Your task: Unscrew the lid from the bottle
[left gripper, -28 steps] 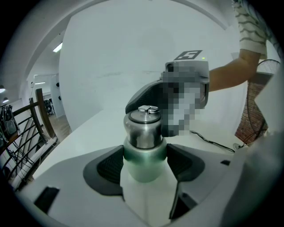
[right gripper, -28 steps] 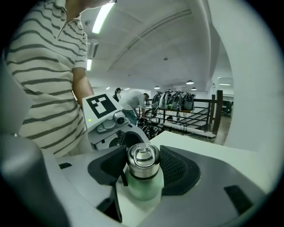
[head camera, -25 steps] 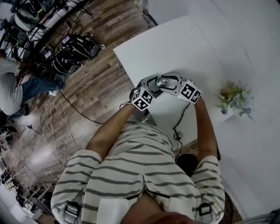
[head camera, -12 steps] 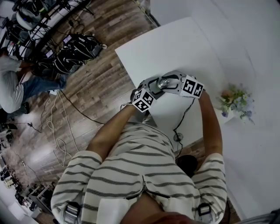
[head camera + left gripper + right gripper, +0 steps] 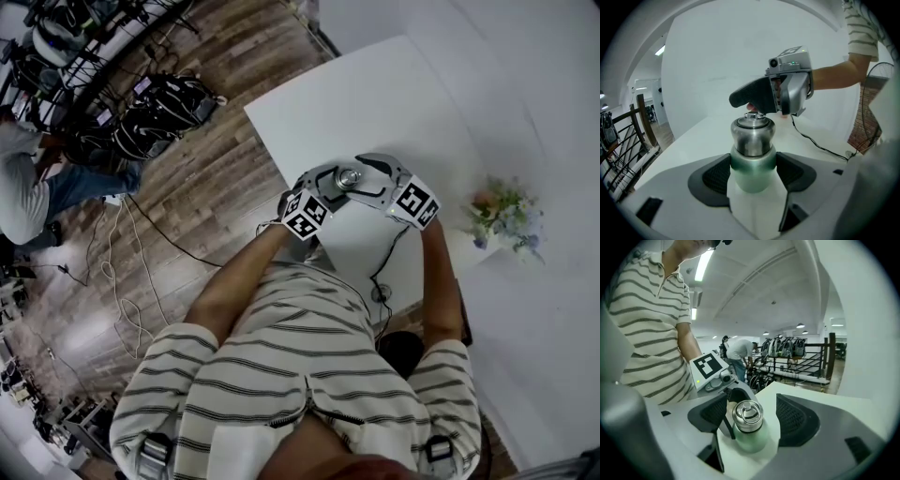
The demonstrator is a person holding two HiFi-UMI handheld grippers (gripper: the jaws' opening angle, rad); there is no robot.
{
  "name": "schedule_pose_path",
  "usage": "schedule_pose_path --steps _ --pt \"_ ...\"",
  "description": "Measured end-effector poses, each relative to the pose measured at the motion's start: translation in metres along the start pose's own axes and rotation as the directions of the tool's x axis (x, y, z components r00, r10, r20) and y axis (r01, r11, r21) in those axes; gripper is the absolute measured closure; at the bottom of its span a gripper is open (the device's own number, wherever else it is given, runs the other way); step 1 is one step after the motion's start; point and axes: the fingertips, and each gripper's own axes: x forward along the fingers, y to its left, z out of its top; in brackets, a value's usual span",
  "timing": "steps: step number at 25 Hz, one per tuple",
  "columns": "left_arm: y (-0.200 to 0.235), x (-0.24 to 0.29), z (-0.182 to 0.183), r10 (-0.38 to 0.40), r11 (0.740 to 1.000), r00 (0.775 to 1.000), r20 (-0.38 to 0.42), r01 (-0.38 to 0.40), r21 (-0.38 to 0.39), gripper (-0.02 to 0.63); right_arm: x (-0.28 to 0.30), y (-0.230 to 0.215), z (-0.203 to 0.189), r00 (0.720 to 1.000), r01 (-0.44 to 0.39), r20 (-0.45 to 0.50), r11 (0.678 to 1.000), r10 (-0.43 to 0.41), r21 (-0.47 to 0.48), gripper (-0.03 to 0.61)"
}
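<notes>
A pale green bottle (image 5: pixel 752 171) with a steel lid (image 5: pixel 752 133) stands upright on the white table (image 5: pixel 375 94). My left gripper (image 5: pixel 752 176) is shut on its green body, with a pad pressed on each side. From the other side, my right gripper (image 5: pixel 752 416) straddles the lid (image 5: pixel 747 414). Its jaws have just been opening, and a gap shows between each pad and the steel. In the head view both grippers meet round the lid (image 5: pixel 349 176), with the left gripper (image 5: pixel 326 184) on the left and the right gripper (image 5: pixel 373 178) on the right.
A small bunch of flowers (image 5: pixel 506 217) stands at the table's right. A black cable (image 5: pixel 384 272) trails off the near edge of the table. Backpacks (image 5: pixel 155 112) and a seated person (image 5: pixel 28 187) are on the wooden floor to the left.
The right gripper's jaws have spread away from the lid, and the gripper has rolled a little and lifted slightly. The left gripper and the bottle have stayed put.
</notes>
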Motion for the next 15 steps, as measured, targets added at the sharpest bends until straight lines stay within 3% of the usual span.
schedule_pose_path --steps 4,7,11,15 --pt "0.0 -0.001 -0.001 0.001 1.0 1.0 0.0 -0.001 -0.002 0.305 -0.005 0.002 0.003 0.976 0.19 0.091 0.979 -0.196 0.068 0.242" --pt "0.0 0.0 -0.002 0.004 1.0 1.0 0.0 -0.004 -0.004 0.305 -0.004 0.001 -0.005 0.936 0.327 0.097 0.937 -0.34 0.121 0.261" --pt "0.0 0.001 -0.001 0.005 1.0 1.0 0.0 -0.005 -0.005 0.305 -0.006 -0.004 -0.015 0.834 0.51 0.091 0.823 -0.545 0.251 0.273" --pt "0.0 0.001 -0.002 0.008 1.0 1.0 0.0 -0.008 -0.01 0.305 -0.004 -0.004 -0.02 0.737 0.629 0.055 0.714 -0.673 0.308 0.259"
